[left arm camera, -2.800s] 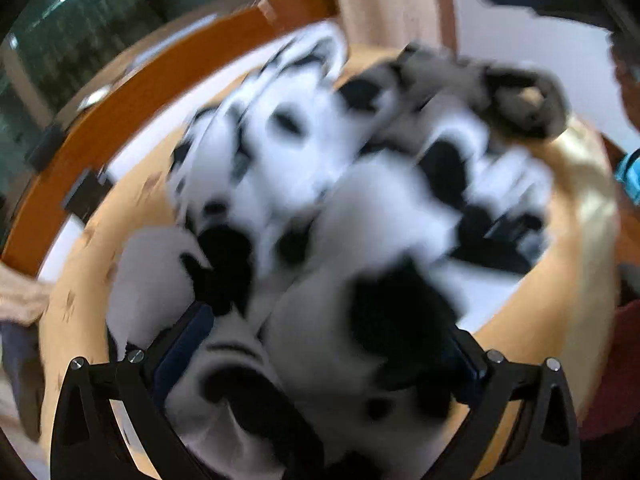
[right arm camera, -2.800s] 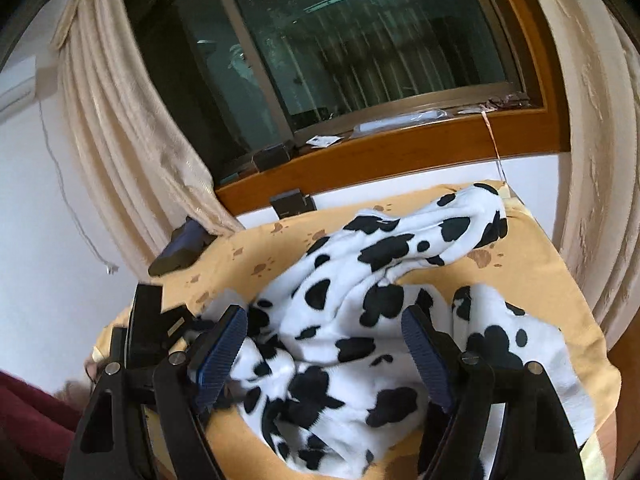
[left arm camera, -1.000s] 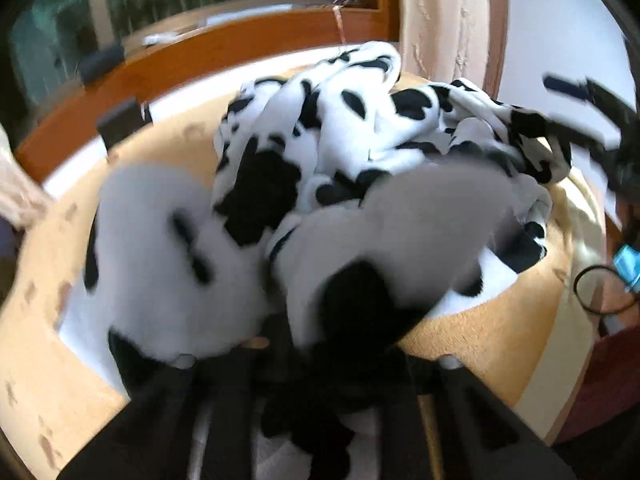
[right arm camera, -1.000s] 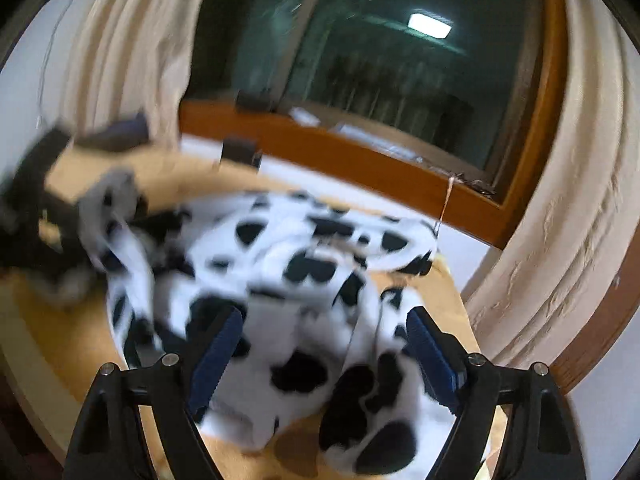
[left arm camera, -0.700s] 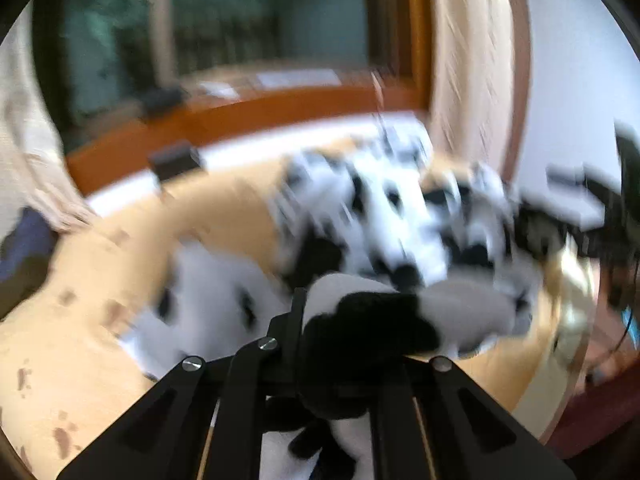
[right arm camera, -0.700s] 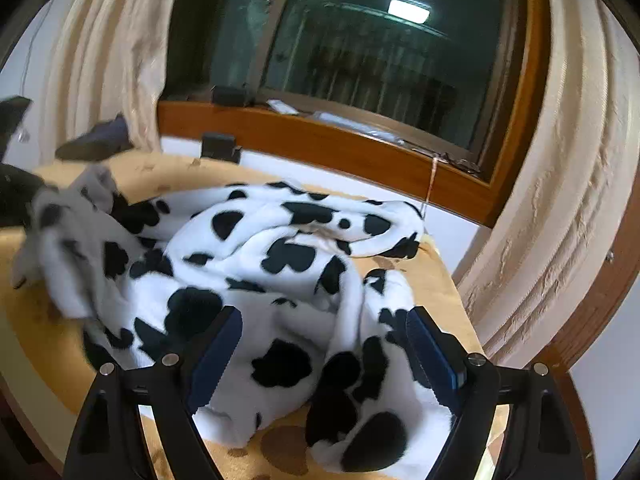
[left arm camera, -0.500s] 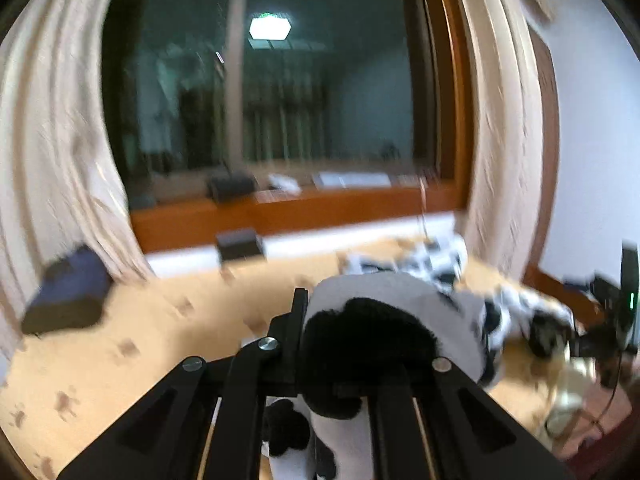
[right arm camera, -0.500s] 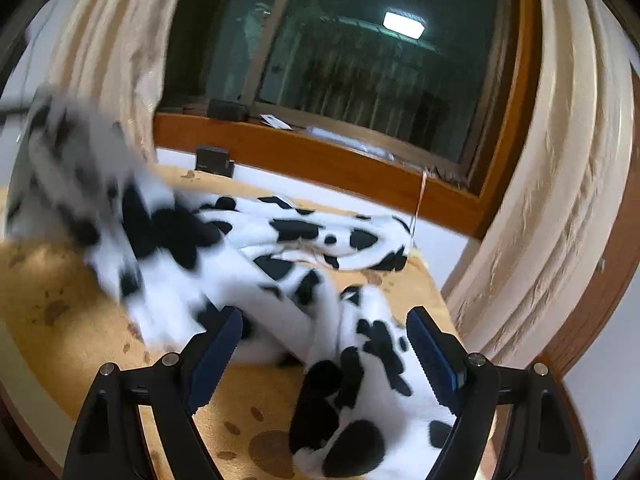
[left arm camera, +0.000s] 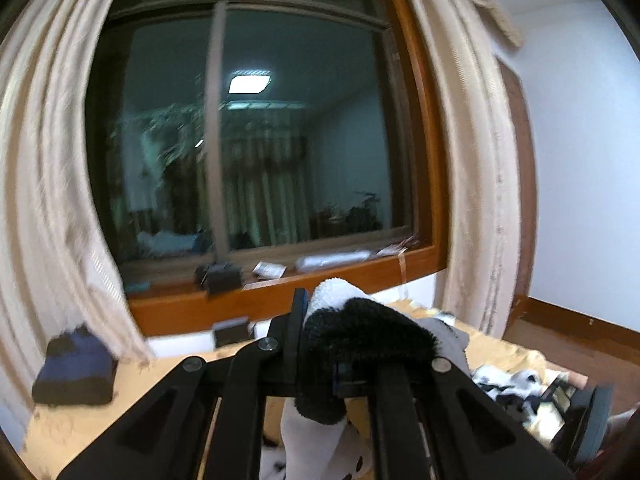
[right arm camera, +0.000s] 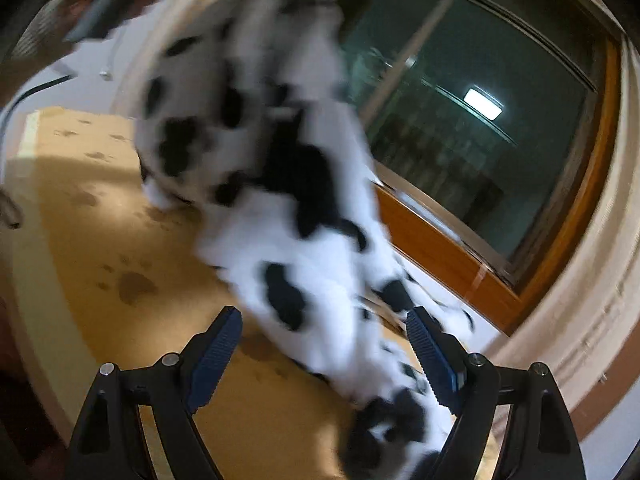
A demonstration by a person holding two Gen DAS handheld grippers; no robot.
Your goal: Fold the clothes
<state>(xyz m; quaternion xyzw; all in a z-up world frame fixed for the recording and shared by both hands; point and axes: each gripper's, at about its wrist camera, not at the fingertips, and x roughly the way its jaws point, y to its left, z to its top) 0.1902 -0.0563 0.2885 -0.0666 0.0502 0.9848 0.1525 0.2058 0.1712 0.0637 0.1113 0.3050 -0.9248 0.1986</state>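
Note:
A fleecy white garment with black cow spots point(right arm camera: 304, 208) hangs stretched from the upper left of the right wrist view down to the yellow bedcover point(right arm camera: 120, 280). My left gripper point(left arm camera: 320, 344) is raised high and shut on a bunched black-and-white edge of that garment point(left arm camera: 360, 332), which droops below its fingers. The rest trails toward the lower right, where spotted folds point(left arm camera: 504, 388) lie on the cover. My right gripper point(right arm camera: 324, 340) is open just above the bed, its blue pads point(right arm camera: 216, 352) on either side of the garment's lower part without pinching it.
A wooden window sill point(left arm camera: 280, 300) with small items runs behind the bed, cream curtains point(left arm camera: 48, 200) on both sides. A dark blue folded bundle point(left arm camera: 76, 368) sits at the bed's left end. The other gripper's dark frame point(left arm camera: 588, 416) shows at the lower right.
My left gripper shut on the garment's edge and lifted it high off the bed, so the cloth now hangs stretched. The right gripper stayed open and moved lower and closer to the cloth.

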